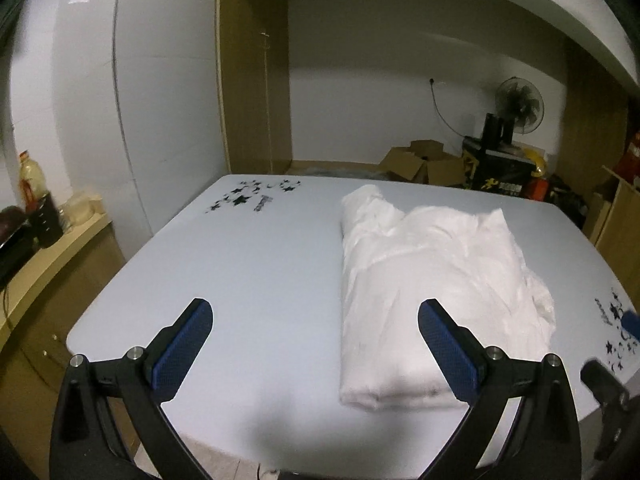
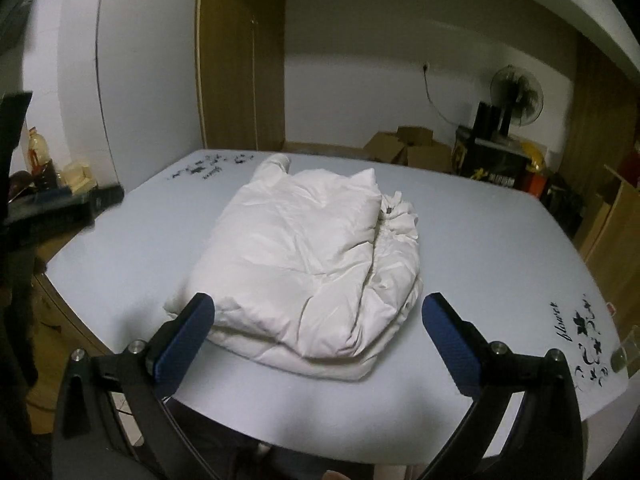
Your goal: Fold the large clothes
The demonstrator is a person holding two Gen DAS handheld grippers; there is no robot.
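**K:** On the table [image 2: 500, 248], what's the layout, biggest thing first?

**M:** Table itself is pale, rounded corners, black flower print at the near right corner [image 2: 588, 340] and another print at the far left corner [image 1: 256, 196]. White padded jacket [image 2: 304, 264] lies folded on it, a thick bundle with one sleeve end poking toward the far edge.

**K:** Where exactly?

**M:** Roughly mid-table, closer to the near edge than the far one. Near fold sits just short of the near edge. Gathered cuff or hem shows on its right side.

**K:** Left gripper [image 1: 316, 340]?

**M:** Jaws wide apart, nothing between them. It hangs over the near edge, left of the jacket; only its right finger overlaps the jacket's near left corner in view. Contact: can't tell.

**K:** Right gripper [image 2: 318, 336]?

**M:** Also spread wide, empty. Fingers frame the jacket's near fold from above, not pinching it.

**K:** Background?

**M:** Wooden wardrobe [image 2: 240, 56], open cardboard boxes [image 2: 408, 148], standing fan [image 2: 516, 96], bottle [image 1: 30, 176] on a side counter.
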